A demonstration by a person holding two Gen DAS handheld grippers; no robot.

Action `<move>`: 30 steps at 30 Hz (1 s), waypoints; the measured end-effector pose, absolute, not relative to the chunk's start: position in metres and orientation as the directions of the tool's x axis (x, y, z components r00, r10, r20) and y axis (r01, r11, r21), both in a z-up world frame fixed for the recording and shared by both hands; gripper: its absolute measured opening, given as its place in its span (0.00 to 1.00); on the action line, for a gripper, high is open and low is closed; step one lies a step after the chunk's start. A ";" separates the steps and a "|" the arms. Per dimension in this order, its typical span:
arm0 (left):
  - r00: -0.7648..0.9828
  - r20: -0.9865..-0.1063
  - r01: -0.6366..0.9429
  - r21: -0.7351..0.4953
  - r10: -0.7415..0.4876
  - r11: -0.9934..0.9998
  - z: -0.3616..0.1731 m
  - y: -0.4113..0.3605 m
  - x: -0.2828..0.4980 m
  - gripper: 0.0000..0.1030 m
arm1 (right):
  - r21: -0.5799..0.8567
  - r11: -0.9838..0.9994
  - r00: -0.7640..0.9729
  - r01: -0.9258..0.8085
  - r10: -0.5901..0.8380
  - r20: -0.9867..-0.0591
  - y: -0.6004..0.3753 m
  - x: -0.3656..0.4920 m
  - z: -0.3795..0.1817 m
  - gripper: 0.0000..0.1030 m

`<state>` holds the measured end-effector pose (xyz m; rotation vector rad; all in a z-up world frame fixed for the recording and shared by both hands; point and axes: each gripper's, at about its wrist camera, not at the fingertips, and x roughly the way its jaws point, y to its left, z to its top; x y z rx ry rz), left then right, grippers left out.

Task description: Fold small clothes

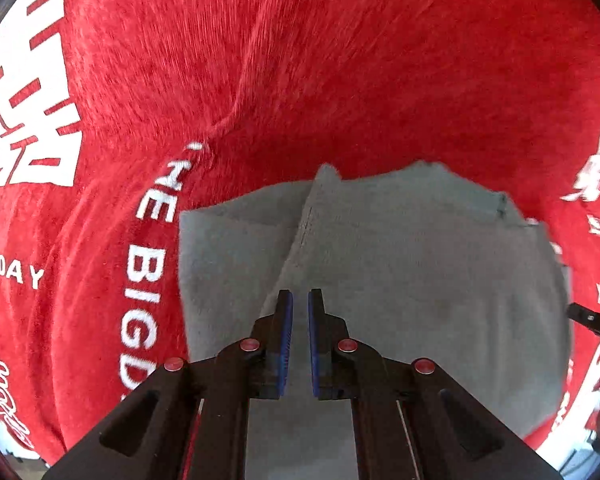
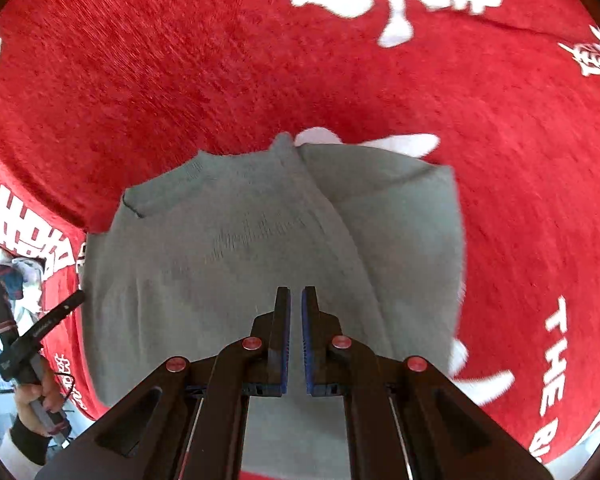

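Two wrist views cover one grey garment point(image 1: 400, 280) lying on a red printed cloth point(image 1: 300, 60).

Left wrist view: the left gripper point(image 1: 300, 300) sits above the garment with its blue-padded fingers point(image 1: 287, 320) drawn close, a narrow slit between them. No fabric is visible in that slit, so the gripper reads as nearly closed and empty; whether the tips press the cloth cannot be told. The garment lies directly ahead of and beneath the fingers, extending mostly to their right. A raised seam or fold edge point(image 1: 300, 232) runs forward from just ahead of the tips, slightly to their left. A dark tool tip, probably the other gripper, enters at the far right edge. Motion blur softens the garment's right border.

Right wrist view: the right gripper point(image 2: 296, 300) is in the same posture, pads point(image 2: 306, 320) nearly together, nothing seen clamped. The garment point(image 2: 240, 240) spreads ahead and mainly to the left of the fingers; an overlapped layer point(image 2: 400, 220) lies ahead-right, its diagonal edge running from near the tips to the far hem. The left tool point(image 2: 32, 344), gripped by the operator's hand point(image 2: 36, 396), is visible at far left beyond the garment's edge.

Judgement: both grippers positioned low over a partly folded garment suggests flattening a completed fold or preparing the next one.
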<state>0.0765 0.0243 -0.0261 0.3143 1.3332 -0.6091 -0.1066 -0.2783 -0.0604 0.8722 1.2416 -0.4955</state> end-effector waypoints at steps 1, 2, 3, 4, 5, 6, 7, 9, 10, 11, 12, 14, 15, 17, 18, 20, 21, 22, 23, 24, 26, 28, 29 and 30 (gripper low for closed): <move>0.102 -0.970 0.575 -0.123 -0.220 0.809 -0.034 0.023 0.079 0.08 | 0.285 0.598 0.262 0.749 0.127 -0.957 -0.280 -0.104 -0.068 0.06; 0.098 -0.972 0.573 -0.118 -0.211 0.811 -0.039 0.023 0.081 0.08 | 0.275 0.599 0.250 0.752 0.127 -0.960 -0.282 -0.104 -0.072 0.06; 0.096 -0.974 0.571 -0.117 -0.207 0.812 -0.044 0.025 0.082 0.08 | 0.273 0.596 0.246 0.756 0.128 -0.961 -0.284 -0.106 -0.076 0.06; 0.096 -0.972 0.570 -0.124 -0.216 0.812 -0.045 0.026 0.083 0.08 | 0.290 0.583 0.265 0.759 0.130 -0.955 -0.286 -0.110 -0.077 0.05; 0.092 -0.970 0.569 -0.133 -0.224 0.811 -0.044 0.028 0.084 0.08 | 0.296 0.573 0.273 0.764 0.129 -0.953 -0.289 -0.113 -0.077 0.03; 0.088 -0.971 0.569 -0.134 -0.222 0.811 -0.043 0.028 0.085 0.08 | 0.295 0.564 0.273 0.771 0.126 -0.954 -0.291 -0.117 -0.076 0.03; 0.086 -0.972 0.569 -0.134 -0.220 0.811 -0.043 0.029 0.085 0.08 | 0.294 0.552 0.273 0.781 0.121 -0.954 -0.292 -0.121 -0.074 0.03; 0.077 -0.974 0.570 -0.132 -0.213 0.811 -0.040 0.030 0.085 0.08 | 0.294 0.536 0.271 0.791 0.124 -0.955 -0.294 -0.126 -0.072 0.03; 0.073 -0.975 0.569 -0.134 -0.212 0.811 -0.039 0.031 0.084 0.08 | 0.295 0.531 0.269 0.794 0.127 -0.955 -0.293 -0.128 -0.070 0.05; 0.066 -0.975 0.567 -0.139 -0.213 0.812 -0.036 0.032 0.084 0.08 | 0.293 0.531 0.267 0.795 0.128 -0.955 -0.292 -0.129 -0.068 0.06; 0.059 -0.975 0.565 -0.145 -0.216 0.812 -0.034 0.033 0.084 0.08 | 0.290 0.533 0.263 0.795 0.127 -0.956 -0.290 -0.130 -0.066 0.06; 0.046 -0.974 0.563 -0.159 -0.222 0.811 -0.030 0.033 0.082 0.08 | 0.284 0.536 0.257 0.795 0.127 -0.958 -0.285 -0.133 -0.063 0.06; 0.042 -0.974 0.565 -0.161 -0.223 0.809 -0.028 0.034 0.080 0.08 | 0.284 0.536 0.257 0.795 0.126 -0.958 -0.282 -0.134 -0.061 0.06; 0.038 -0.974 0.570 -0.162 -0.222 0.806 -0.025 0.038 0.073 0.08 | 0.291 0.533 0.263 0.794 0.130 -0.956 -0.277 -0.136 -0.057 0.06; 0.034 -0.974 0.573 -0.163 -0.222 0.804 -0.024 0.040 0.069 0.08 | 0.293 0.534 0.265 0.793 0.131 -0.955 -0.275 -0.136 -0.056 0.06; 0.021 -0.974 0.581 -0.171 -0.225 0.796 -0.020 0.044 0.062 0.08 | 0.290 0.543 0.261 0.788 0.132 -0.956 -0.266 -0.133 -0.054 0.06; 0.021 -0.974 0.585 -0.170 -0.224 0.793 -0.019 0.045 0.061 0.08 | 0.287 0.553 0.257 0.783 0.133 -0.957 -0.261 -0.133 -0.053 0.06; 0.024 -0.975 0.590 -0.164 -0.220 0.790 -0.017 0.047 0.058 0.08 | 0.285 0.559 0.254 0.779 0.134 -0.958 -0.257 -0.133 -0.051 0.06; 0.028 -0.976 0.595 -0.157 -0.215 0.788 -0.014 0.050 0.055 0.08 | 0.284 0.564 0.251 0.776 0.137 -0.958 -0.252 -0.132 -0.051 0.06; 0.033 -0.978 0.600 -0.147 -0.208 0.786 -0.012 0.050 0.052 0.08 | 0.284 0.567 0.249 0.773 0.140 -0.958 -0.248 -0.130 -0.051 0.06; 0.034 -0.979 0.602 -0.140 -0.201 0.786 -0.014 0.048 0.050 0.08 | 0.287 0.568 0.246 0.771 0.149 -0.958 -0.239 -0.128 -0.050 0.06; 0.028 -0.980 0.601 -0.142 -0.198 0.786 -0.015 0.049 0.049 0.08 | 0.291 0.566 0.243 0.771 0.162 -0.957 -0.228 -0.126 -0.051 0.06; 0.025 -0.980 0.600 -0.143 -0.197 0.787 -0.014 0.051 0.048 0.08 | 0.295 0.566 0.243 0.770 0.168 -0.956 -0.224 -0.126 -0.052 0.06; 0.024 -0.980 0.601 -0.142 -0.195 0.787 -0.014 0.052 0.048 0.08 | 0.297 0.568 0.242 0.768 0.172 -0.955 -0.220 -0.127 -0.051 0.06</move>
